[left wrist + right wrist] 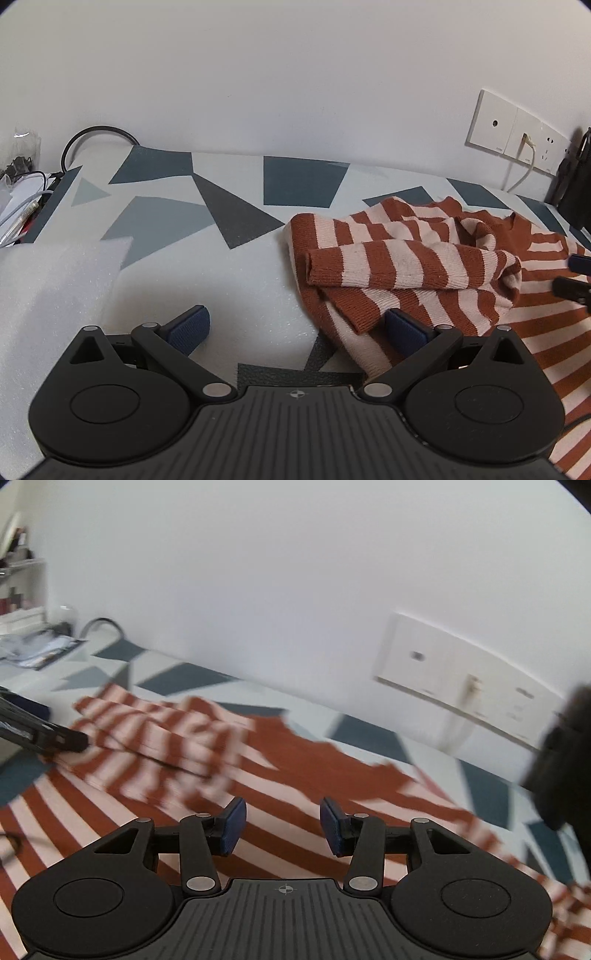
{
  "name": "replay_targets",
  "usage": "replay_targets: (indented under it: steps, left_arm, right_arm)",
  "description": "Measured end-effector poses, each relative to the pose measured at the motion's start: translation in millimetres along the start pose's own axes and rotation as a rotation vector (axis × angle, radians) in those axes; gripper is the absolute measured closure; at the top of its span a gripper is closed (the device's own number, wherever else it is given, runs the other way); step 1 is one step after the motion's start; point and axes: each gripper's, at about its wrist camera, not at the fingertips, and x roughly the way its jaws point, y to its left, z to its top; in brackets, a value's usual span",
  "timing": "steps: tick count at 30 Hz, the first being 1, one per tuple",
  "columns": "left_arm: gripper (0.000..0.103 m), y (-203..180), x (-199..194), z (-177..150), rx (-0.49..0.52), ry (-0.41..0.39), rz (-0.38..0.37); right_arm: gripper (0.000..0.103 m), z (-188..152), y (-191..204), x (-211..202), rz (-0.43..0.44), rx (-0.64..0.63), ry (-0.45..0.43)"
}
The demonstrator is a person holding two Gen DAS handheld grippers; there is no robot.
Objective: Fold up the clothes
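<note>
On the patterned tabletop (236, 218) (white-walled room) lies a striped sweater (413, 258).

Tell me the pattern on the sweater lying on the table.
The sweater has rust-orange and pale cream stripes, sharpest in the left wrist view.

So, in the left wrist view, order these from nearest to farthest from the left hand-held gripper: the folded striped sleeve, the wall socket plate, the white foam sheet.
From the left hand-held gripper:
1. White foam sheet, close on the left.
2. Folded striped sleeve, ahead to the right; close to the foam in rank.
3. Wall socket plate, on the wall, far right.
</note>
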Motion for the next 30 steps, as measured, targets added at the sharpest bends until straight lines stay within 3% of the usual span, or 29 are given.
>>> replay_targets:
  steps: [6, 8, 10, 15, 20, 23, 26, 28, 30]
  left_arm:
    - [0.0, 0, 2, 0, 0.002, -0.004, 0.004]
    - [0.0, 0, 2, 0, 0.003, -0.006, 0.003]
    - [0.0, 0, 2, 0, 0.004, -0.008, 0.002]
    - [0.0, -1, 1, 1, 0.004, -0.013, -0.015]
    - [0.0, -7, 0, 1, 0.013, -0.011, -0.083]
    - [0.0, -15, -7, 1, 0.042, -0.023, -0.128]
    - [0.0, -23, -11, 1, 0.092, -0.045, -0.097]
    - [0.0, -25, -9, 0, 0.107, -0.035, -0.086]
    - [0.0, -24, -7, -1, 0.099, -0.024, -0.094]
  right_arm:
    - [0.065, 13, 27, 23, 0.05, -0.03, 0.007]
    - [0.07, 13, 30, 31, 0.058, -0.019, 0.025]
    - [0.088, 13, 29, 36, 0.073, 0.003, 0.037]
    - [0.093, 8, 15, 30, 0.102, 0.097, 0.031]
    - [0.093, -5, -9, 10, 0.073, 0.177, 0.018]
    - [0.093, -19, -32, 3, 0.046, 0.251, 0.056]
    - [0.09, -27, -47, 2, 0.031, 0.289, 0.097]
    - [0.074, -26, -46, -2, -0.005, 0.258, 0.108]
    - [0.071, -19, -32, -7, -0.046, 0.168, 0.083]
